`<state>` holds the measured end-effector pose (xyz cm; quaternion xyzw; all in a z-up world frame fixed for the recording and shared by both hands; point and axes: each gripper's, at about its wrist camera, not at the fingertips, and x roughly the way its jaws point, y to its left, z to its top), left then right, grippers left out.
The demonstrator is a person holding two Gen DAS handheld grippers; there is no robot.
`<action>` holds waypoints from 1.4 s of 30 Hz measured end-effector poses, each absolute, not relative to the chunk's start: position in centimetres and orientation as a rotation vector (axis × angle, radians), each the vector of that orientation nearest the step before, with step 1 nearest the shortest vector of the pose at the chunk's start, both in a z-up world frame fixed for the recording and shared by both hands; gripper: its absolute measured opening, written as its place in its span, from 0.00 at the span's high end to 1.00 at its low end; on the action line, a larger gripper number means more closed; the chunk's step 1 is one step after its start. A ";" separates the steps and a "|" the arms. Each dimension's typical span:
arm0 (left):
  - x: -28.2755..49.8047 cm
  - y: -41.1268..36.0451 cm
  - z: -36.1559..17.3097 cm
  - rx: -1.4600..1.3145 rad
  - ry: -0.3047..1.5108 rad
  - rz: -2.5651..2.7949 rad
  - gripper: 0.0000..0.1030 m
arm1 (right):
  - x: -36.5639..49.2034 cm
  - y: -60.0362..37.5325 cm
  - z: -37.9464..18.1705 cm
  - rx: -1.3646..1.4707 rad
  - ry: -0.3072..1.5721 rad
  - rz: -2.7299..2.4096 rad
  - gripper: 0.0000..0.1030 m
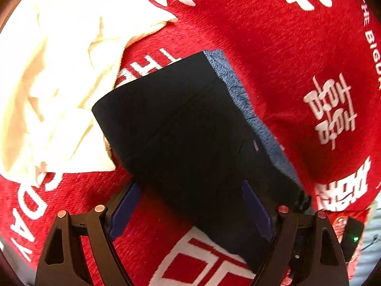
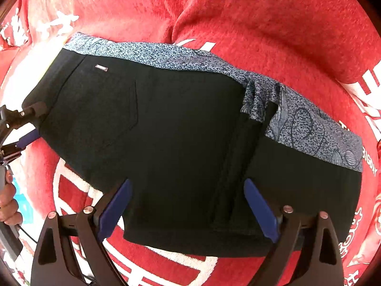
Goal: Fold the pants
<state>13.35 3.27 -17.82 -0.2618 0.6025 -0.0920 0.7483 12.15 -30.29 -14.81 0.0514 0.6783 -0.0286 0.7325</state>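
Both my grippers, left gripper and right gripper, gape empty over folded pants; I'd square edges before pinching.

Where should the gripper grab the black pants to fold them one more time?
Probably the short end of the black pants nearest the left gripper. Its open jaws already straddle that edge, so it could come in low from that side. The cloth lies flat there in a neat stack, with the blue patterned cloth clear along the far side.
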 end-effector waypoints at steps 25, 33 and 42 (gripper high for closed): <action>16.1 0.7 -18.5 -0.637 1.236 -0.083 0.23 | 12.1 -30.0 -14.9 0.091 1.485 -0.068 0.07; 15.4 -2.4 -15.8 -0.193 1.213 -0.050 0.66 | 12.4 -31.8 -11.3 0.152 1.446 -0.060 0.07; 13.0 -7.8 -14.0 0.167 1.101 -0.126 0.66 | 19.8 -31.7 -7.5 0.322 1.440 0.092 0.07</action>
